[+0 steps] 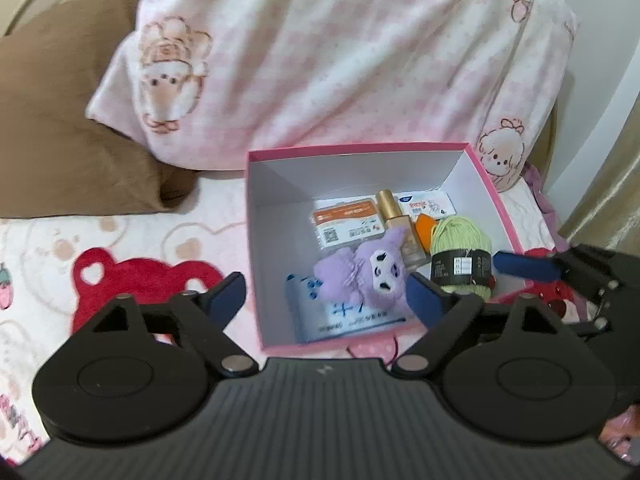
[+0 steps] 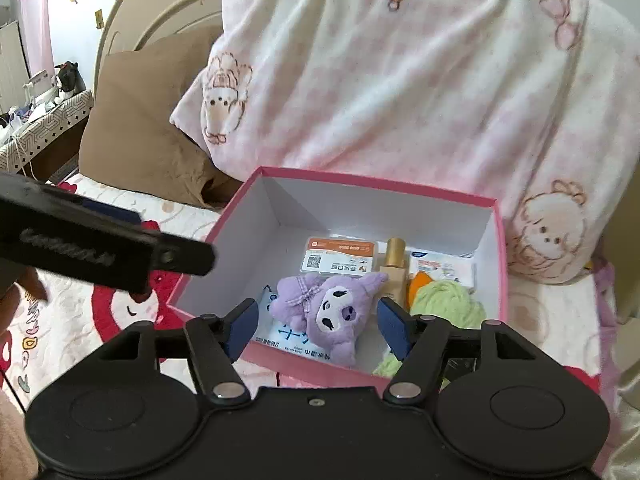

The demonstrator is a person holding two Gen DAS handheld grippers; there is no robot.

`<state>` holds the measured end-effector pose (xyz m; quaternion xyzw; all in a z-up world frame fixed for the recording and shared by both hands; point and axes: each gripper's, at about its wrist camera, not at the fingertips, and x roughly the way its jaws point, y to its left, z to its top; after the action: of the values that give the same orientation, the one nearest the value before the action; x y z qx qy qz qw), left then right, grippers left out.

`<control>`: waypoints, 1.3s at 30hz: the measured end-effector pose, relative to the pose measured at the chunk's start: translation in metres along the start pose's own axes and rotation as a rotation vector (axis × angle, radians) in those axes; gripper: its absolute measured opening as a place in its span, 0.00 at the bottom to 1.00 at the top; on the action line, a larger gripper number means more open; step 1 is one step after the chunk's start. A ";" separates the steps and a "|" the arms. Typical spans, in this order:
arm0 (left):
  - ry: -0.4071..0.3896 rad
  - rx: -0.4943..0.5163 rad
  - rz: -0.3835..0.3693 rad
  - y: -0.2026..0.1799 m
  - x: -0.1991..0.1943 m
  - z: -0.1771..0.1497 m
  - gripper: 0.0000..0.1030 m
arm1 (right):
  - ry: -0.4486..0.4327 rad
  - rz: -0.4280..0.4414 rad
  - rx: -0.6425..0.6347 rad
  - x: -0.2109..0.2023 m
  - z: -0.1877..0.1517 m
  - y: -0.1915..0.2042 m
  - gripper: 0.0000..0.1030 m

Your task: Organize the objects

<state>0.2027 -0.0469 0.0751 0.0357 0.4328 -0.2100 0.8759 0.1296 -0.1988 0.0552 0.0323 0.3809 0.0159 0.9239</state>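
A pink box with white inside stands open on the bed. In it lie a purple plush toy, a green yarn ball, a gold-capped bottle, an orange-white card box, a white packet, an orange item and a blue-white packet. My left gripper is open and empty above the box's near edge. My right gripper is open and empty above the plush toy.
A pink-white folded blanket lies behind the box, a brown pillow to the left. The bed sheet has red bear prints. A nightstand stands at the far left. The right gripper's finger shows at the box's right edge.
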 end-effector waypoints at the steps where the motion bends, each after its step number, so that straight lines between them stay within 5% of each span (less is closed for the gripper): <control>1: -0.001 -0.006 0.008 0.001 -0.007 -0.002 0.89 | 0.000 -0.004 0.001 -0.005 0.000 0.001 0.70; 7: -0.036 -0.018 0.023 0.000 -0.051 -0.016 0.98 | -0.009 -0.037 0.014 -0.044 -0.001 0.006 0.73; 19: 0.009 -0.013 0.059 -0.020 -0.094 -0.049 0.99 | -0.012 -0.090 0.062 -0.101 -0.025 -0.005 0.79; 39: 0.074 -0.023 0.066 -0.023 -0.077 -0.087 0.99 | 0.054 -0.139 0.124 -0.104 -0.063 -0.022 0.81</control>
<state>0.0877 -0.0203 0.0837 0.0475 0.4662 -0.1745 0.8660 0.0114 -0.2231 0.0821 0.0627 0.4074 -0.0709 0.9083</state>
